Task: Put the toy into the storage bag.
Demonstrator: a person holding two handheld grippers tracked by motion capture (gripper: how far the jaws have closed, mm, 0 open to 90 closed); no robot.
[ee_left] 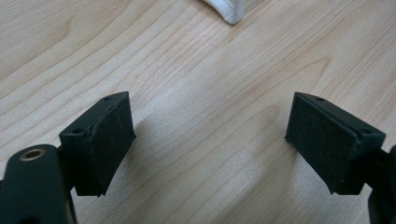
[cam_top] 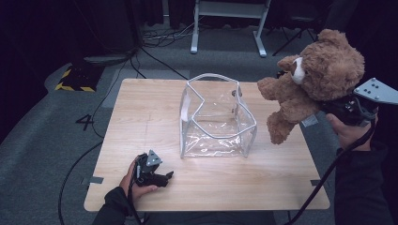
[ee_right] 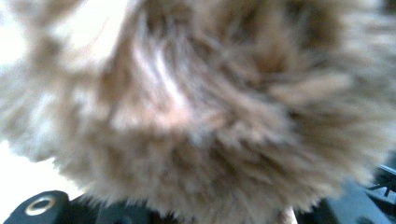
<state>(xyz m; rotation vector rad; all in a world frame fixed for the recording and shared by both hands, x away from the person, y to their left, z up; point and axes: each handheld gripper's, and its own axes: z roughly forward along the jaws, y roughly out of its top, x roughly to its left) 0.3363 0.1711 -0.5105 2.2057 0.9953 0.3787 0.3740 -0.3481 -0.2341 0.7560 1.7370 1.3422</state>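
- Right fingers (cam_top: 328, 105) clench the bear (cam_top: 312, 79), held aloft over the counter's (cam_top: 141, 117) right edge.
- Left fingers (ee_left: 210, 140) spread apart, nothing between, low over bare wood near the front-left corner.
- Clear bag (cam_top: 216, 117) stands open mid-counter, between both grippers, open wood around it.

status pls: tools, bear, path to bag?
Right tool shut on bear, held in the air right of the clear bag. Left tool open, empty, low over table. Bag top open, nothing between.
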